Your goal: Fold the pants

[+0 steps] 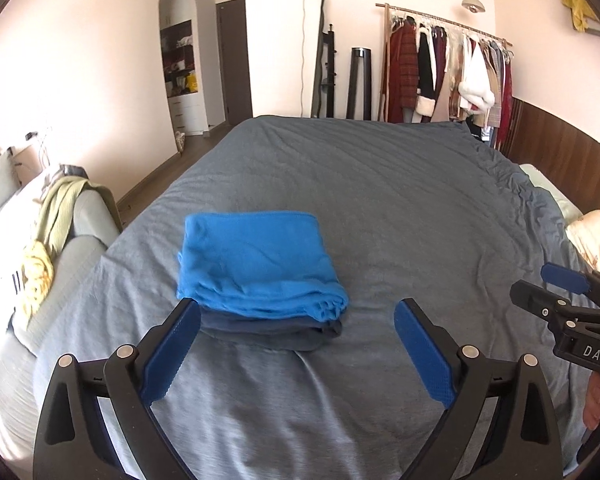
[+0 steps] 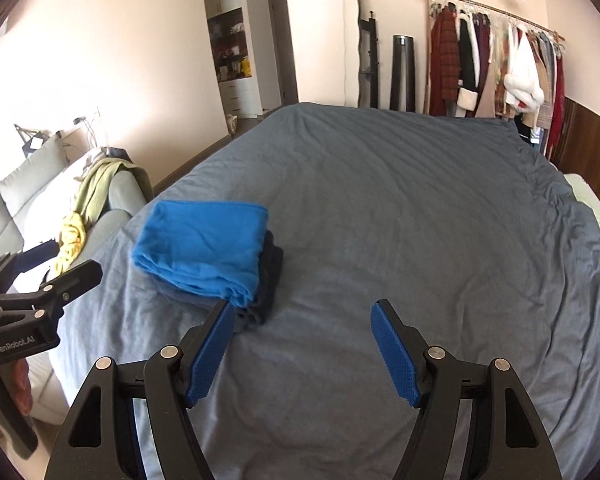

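Left wrist view shows the blue pants (image 1: 256, 264) folded into a neat rectangle on top of a folded dark garment (image 1: 276, 330), both lying on the grey bedspread (image 1: 400, 208) toward its left edge. The left gripper (image 1: 298, 320) hovers just before the stack, its tongs wide apart and empty. The right gripper (image 2: 302, 316) hangs beside the stack, tongs likewise apart, holding nothing.

Bright blue folded fabric pants (image 1: 256, 264) lie atop a folded navy garment (image 1: 276, 330) on the grey-blue cotton bedspread (image 1: 380, 208); gripper pads (image 1: 172, 354) are textured blue.
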`<state>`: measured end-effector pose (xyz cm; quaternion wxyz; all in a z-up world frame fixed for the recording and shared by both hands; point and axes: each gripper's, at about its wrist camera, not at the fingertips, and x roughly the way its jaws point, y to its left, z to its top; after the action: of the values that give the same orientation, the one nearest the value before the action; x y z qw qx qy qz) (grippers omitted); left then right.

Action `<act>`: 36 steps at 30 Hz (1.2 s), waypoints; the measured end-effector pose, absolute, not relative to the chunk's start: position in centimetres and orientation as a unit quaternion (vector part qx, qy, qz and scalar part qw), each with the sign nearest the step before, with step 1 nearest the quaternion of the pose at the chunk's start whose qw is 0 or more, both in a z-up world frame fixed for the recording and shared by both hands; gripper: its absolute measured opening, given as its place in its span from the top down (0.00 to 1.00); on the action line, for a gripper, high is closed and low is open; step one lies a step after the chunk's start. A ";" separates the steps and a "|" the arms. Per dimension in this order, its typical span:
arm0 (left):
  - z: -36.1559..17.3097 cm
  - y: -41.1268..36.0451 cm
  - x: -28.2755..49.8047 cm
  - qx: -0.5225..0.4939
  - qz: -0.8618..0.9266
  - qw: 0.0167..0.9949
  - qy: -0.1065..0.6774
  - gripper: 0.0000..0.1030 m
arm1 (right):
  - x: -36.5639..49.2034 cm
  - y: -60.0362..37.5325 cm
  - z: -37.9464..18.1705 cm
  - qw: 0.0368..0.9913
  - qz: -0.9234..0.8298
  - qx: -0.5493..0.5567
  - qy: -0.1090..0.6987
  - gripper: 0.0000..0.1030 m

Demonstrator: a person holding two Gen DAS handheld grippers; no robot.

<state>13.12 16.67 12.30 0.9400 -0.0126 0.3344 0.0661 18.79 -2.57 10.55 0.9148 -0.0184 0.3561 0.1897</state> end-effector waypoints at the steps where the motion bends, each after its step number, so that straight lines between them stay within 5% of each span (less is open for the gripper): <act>1: 11.7 16.5 12.9 -0.014 0.066 0.941 0.332 0.04 | 18.6 -3.0 10.0 0.916 0.189 -0.016 0.354 0.31; 16: 3.0 12.2 7.5 -0.013 0.081 0.958 0.274 0.04 | 13.8 -6.9 0.9 0.936 0.203 -0.004 0.289 0.31; 36: 4.3 10.1 -2.6 -0.003 0.047 0.963 0.265 0.02 | 1.9 -8.5 0.9 0.953 0.176 -0.009 0.247 0.31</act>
<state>-2.65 10.08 4.34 0.9631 -0.0029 0.2649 0.0471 1.88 -8.47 0.90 0.9528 -0.0091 0.2473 0.1757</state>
